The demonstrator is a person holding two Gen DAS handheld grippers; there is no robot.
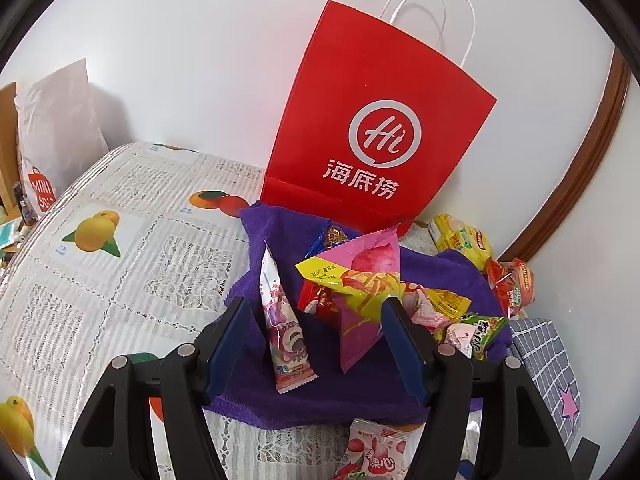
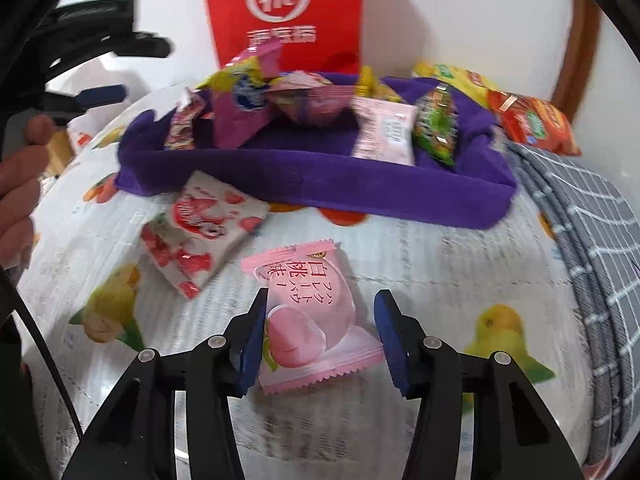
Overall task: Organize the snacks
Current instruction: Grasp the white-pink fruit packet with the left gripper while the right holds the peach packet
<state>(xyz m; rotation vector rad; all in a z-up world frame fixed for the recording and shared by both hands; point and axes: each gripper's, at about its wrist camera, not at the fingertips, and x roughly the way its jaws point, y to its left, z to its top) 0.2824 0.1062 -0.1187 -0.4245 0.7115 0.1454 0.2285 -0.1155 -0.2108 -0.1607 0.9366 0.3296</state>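
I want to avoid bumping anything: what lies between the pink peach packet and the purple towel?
In the right wrist view, only bare fruit-print tablecloth lies between the pink peach packet and the purple towel.

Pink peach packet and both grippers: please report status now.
Right gripper open around pink peach packet, not clamped. Left gripper open over purple towel, holding nothing. Nothing blocks the packet.

Red bag [image 1: 372, 120], purple towel [image 2: 320, 176], fruit-patterned white tablecloth [image 1: 120, 240].
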